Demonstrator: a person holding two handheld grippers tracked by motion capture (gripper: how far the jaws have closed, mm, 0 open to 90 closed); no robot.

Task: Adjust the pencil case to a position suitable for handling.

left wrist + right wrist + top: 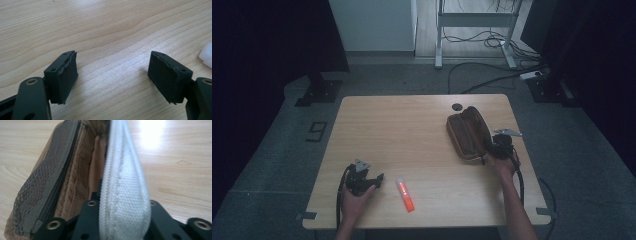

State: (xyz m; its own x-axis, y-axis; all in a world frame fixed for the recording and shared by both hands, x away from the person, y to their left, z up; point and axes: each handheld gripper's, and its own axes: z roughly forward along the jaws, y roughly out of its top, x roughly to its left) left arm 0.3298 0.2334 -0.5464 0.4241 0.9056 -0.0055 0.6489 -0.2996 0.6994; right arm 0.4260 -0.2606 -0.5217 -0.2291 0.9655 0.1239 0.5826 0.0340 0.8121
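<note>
At the right of the high view, our right gripper (493, 150) clamps the open pouch's (468, 132) edge while our left gripper (371, 181) gapes wide, empty, beside the marker (405, 194).

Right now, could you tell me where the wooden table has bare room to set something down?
The widest free patch on the light wooden table is its far-left and middle, bordered by the brown zippered fabric pouch on the right. The right gripper clamps that pouch's edge, so the right side is crowded. Near the front, the open left gripper and the orange-red marker leave less room.
</note>
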